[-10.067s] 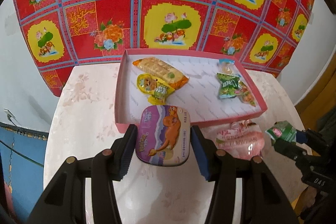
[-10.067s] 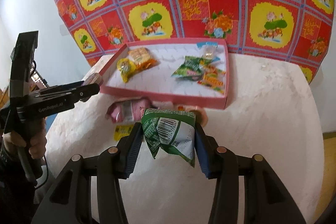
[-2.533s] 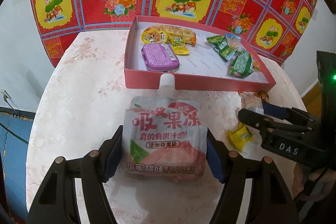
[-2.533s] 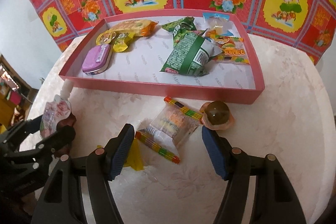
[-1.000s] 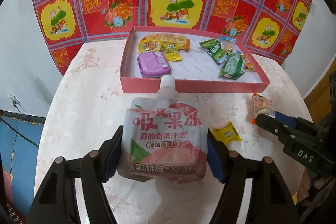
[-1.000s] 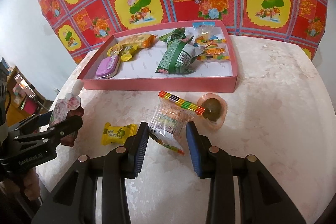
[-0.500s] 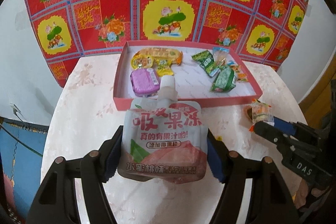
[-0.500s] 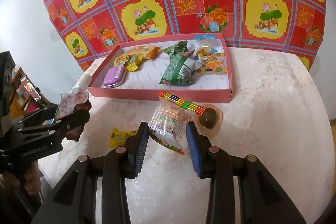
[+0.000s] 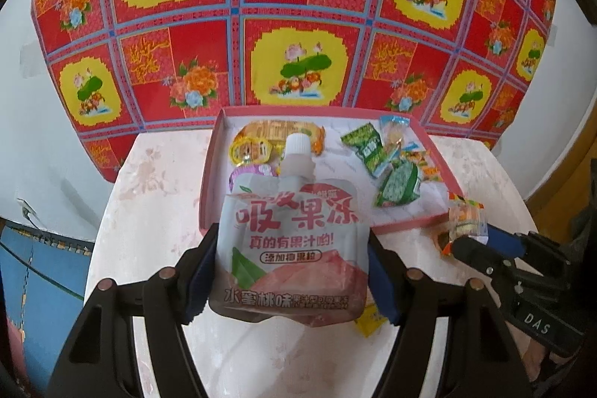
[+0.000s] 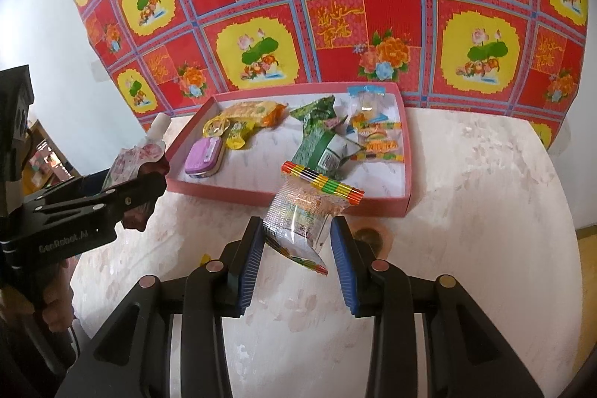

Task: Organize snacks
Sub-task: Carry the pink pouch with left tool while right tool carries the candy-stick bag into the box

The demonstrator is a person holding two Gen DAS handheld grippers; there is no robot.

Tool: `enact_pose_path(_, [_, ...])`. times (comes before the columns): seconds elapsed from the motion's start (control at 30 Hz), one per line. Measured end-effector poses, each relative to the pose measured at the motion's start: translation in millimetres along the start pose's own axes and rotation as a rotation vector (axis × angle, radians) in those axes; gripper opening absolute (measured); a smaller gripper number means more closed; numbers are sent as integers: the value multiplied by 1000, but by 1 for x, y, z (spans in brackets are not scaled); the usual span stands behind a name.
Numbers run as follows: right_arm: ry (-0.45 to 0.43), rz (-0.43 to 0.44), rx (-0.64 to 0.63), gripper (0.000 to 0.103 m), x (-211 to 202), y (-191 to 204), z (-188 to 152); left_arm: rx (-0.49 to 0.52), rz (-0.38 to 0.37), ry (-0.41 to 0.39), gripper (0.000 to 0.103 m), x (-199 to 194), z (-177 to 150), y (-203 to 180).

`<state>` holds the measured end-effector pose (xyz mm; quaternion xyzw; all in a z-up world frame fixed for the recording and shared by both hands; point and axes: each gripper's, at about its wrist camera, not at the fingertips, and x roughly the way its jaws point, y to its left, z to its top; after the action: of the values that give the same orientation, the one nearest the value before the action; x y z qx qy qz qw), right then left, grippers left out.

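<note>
Left wrist view: left gripper [image 9: 291, 271] clamped on a peach jelly pouch [image 9: 289, 245], blue pads pressed against both sides, white cap pointing up over the pink tray [image 9: 406, 222]. Held above the pale marbled table [image 9: 156, 181], near edge of the tray right behind it. Inside the tray: purple tin [image 9: 253, 172] peeking out behind the pouch, yellow round snack [image 9: 248, 149] and orange biscuit pack [image 9: 278, 129] at the left end, green packets [image 9: 397, 183] toward the right. Yellow candy [image 9: 367, 321] lying on the table, half hidden under the right finger.

Right wrist view: right gripper [image 10: 298, 250] pinching a clear candy packet [image 10: 304, 215] with rainbow-striped ends, lifted just short of the tray's front wall [image 10: 283, 194]. Round brown jelly cup [image 10: 369, 235] sitting on the table just beside the right finger, outside the tray. Left gripper [image 10: 141, 189] off to the left with the pouch [image 10: 134, 159], spout up. Red and yellow floral cloth [image 10: 335, 17] hanging behind everything.
</note>
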<state>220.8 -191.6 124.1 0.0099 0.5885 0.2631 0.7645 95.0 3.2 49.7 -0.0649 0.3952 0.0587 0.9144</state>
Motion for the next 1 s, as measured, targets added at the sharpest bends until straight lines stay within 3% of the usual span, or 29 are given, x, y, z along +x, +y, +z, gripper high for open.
enact_pose_path(0.5, [-17, -7, -24, 38, 10, -4, 26, 3, 9, -38, 73, 16, 40, 0])
enact_pose_path(1.0, [-26, -23, -32, 38, 29, -16, 49, 4, 47, -45, 74, 46, 56, 6])
